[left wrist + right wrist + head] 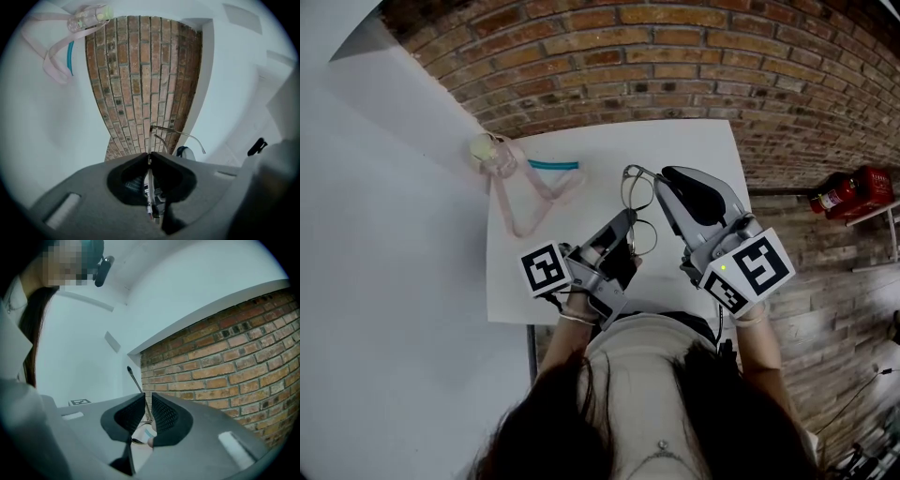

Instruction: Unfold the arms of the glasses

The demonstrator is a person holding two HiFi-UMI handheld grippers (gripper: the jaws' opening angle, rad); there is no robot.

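The glasses [638,195] are held in the air above the white worktop [609,141]. The left hand-held gripper [623,227], at 7 o'clock of them, is clamped on the thin frame. The right hand-held gripper [662,184], at 3 o'clock, has its jaws drawn almost together around one arm [136,380]. I think the risk is at the hinge: swinging the arm out of its plane could bend the wire, or the thin frame could slip and fall.

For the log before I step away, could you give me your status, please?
Left gripper shut on glasses frame. Right gripper shut on one temple arm. Strapped bottle far left, nothing in the way.
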